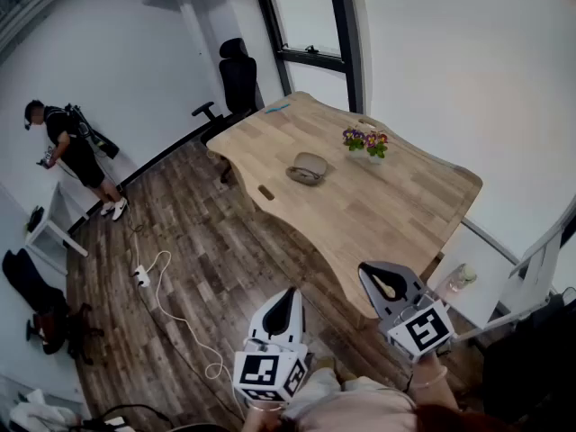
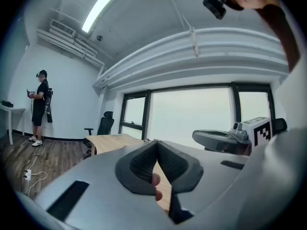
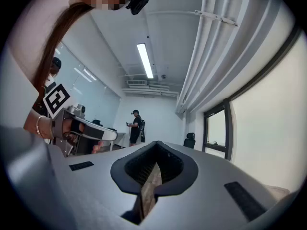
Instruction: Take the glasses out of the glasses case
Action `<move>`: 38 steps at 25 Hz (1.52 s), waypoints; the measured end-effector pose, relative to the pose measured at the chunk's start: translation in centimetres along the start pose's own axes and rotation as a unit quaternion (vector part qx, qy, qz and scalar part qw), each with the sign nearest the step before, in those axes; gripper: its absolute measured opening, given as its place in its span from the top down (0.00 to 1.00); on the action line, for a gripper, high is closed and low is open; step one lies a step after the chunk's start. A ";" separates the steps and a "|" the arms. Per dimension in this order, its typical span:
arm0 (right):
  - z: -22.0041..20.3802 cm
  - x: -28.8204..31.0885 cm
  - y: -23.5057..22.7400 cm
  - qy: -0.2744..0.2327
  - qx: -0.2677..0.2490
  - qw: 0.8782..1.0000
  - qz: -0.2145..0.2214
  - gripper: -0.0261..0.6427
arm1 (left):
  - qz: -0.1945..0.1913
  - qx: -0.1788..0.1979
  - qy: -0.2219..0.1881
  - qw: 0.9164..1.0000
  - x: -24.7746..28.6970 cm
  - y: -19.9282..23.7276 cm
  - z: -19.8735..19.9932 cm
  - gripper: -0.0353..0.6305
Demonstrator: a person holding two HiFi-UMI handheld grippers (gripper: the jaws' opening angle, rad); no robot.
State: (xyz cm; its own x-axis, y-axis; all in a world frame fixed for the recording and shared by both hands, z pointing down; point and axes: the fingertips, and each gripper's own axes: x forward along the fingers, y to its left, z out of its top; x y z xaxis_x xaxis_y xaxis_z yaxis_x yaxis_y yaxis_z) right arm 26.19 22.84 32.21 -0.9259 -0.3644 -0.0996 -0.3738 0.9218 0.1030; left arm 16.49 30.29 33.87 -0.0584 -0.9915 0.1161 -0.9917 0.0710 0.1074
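Head view: the glasses case is lying near the middle of the bench, its lid seemingly down. It is sitting well apart from the left gripper and right gripper, which are hanging off the near edge. A careless reach risks shoving the case towards the flower pot.

Left gripper view: its jaws are pressing together on nothing and aiming above the bench, so the case is lying out of sight.

Right gripper view: this gripper is likewise closed and empty. Arriving unopened, it risks knocking the case rather than gripping it.
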 end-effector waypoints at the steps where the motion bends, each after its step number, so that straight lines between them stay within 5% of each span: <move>1: 0.0 0.3 -0.1 0.001 -0.001 1.000 -0.001 0.96 | -0.002 -0.002 0.000 1.000 0.2 0.2 0.0 0.94; 38: -3.9 16.0 -2.3 0.013 0.027 0.998 -0.058 0.96 | -0.073 -0.014 0.005 0.997 10.2 13.6 0.6 0.94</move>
State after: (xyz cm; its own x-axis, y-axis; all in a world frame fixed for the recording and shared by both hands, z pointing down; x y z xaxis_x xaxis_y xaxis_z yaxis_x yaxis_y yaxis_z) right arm 11.98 14.35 34.28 -0.8776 -0.4722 -0.0826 -0.4762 0.8785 0.0378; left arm 2.31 21.07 35.90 0.0871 -0.9904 0.1076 -0.9860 -0.0702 0.1515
